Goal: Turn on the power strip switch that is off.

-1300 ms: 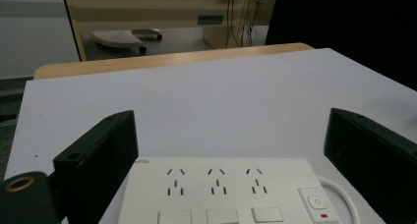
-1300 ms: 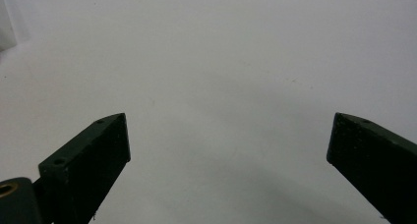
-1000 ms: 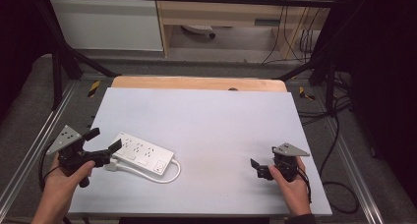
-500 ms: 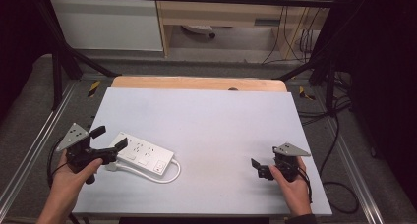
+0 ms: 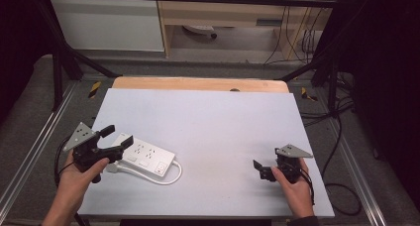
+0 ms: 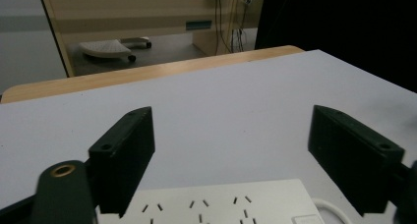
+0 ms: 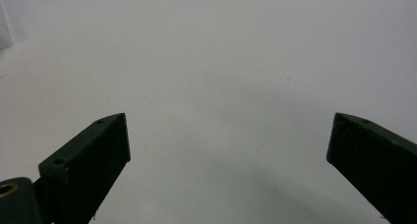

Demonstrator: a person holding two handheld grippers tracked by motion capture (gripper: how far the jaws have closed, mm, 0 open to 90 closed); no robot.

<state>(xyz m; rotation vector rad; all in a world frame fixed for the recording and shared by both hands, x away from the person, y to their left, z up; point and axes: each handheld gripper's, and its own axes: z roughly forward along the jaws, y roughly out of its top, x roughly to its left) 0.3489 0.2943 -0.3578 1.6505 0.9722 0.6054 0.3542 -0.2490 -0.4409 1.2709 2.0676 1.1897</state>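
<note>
We have brought our left tongs (image 5: 115,137), spread wide, over the near end of the strip (image 5: 146,156) since a second ago; right tongs (image 5: 261,170), wide too, stay far right of it on the surface (image 5: 213,117)

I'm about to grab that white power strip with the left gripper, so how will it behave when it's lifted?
The power strip looks like a rigid, flat plastic bar, so it probably won't bend or roll. Its cord loops loosely alongside and will likely trail and drag.
</note>
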